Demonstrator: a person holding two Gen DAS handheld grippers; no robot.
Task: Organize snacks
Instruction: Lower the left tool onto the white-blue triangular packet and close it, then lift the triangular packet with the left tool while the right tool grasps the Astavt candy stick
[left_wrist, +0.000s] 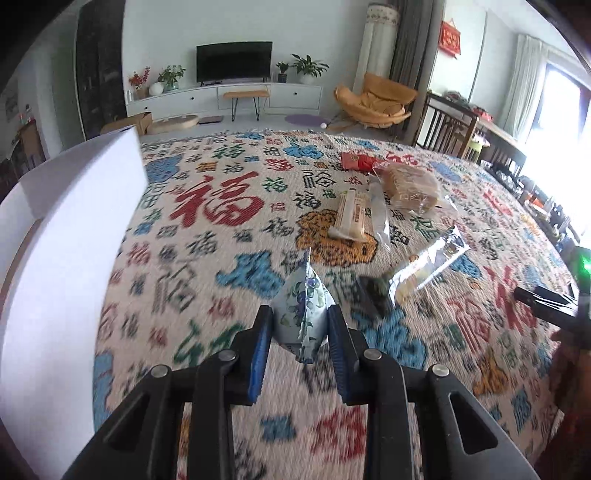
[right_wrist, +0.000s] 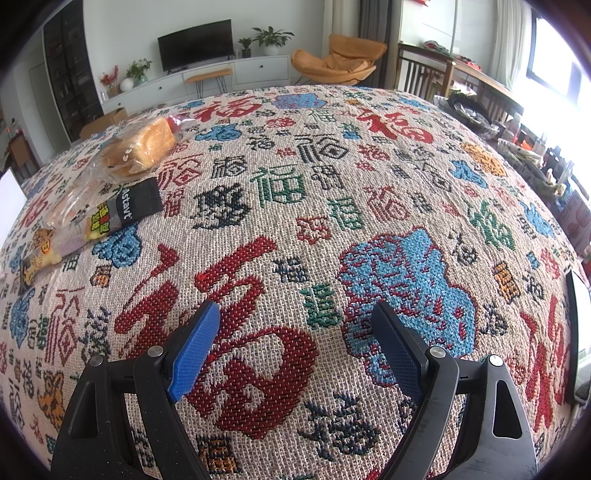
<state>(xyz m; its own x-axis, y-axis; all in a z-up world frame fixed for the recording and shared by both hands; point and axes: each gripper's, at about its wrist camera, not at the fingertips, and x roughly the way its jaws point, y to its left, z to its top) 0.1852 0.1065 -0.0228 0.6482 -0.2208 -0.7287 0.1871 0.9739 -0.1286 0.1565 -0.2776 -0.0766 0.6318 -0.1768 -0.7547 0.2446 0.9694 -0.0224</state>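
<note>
Blue-flowered packet (left_wrist: 301, 314) sits clamped upright in my left gripper (left_wrist: 300, 325); white box (left_wrist: 70, 258) lies close left; right gripper (right_wrist: 295, 343) gapes empty.

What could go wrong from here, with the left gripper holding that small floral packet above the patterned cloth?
1. The left gripper pinches the floral packet by soft, puffed film; it may slip out or twist.
2. The white box stands close on the left; a swing that way could clip its wall.
3. The squeeze might crush the packet's contents.
</note>
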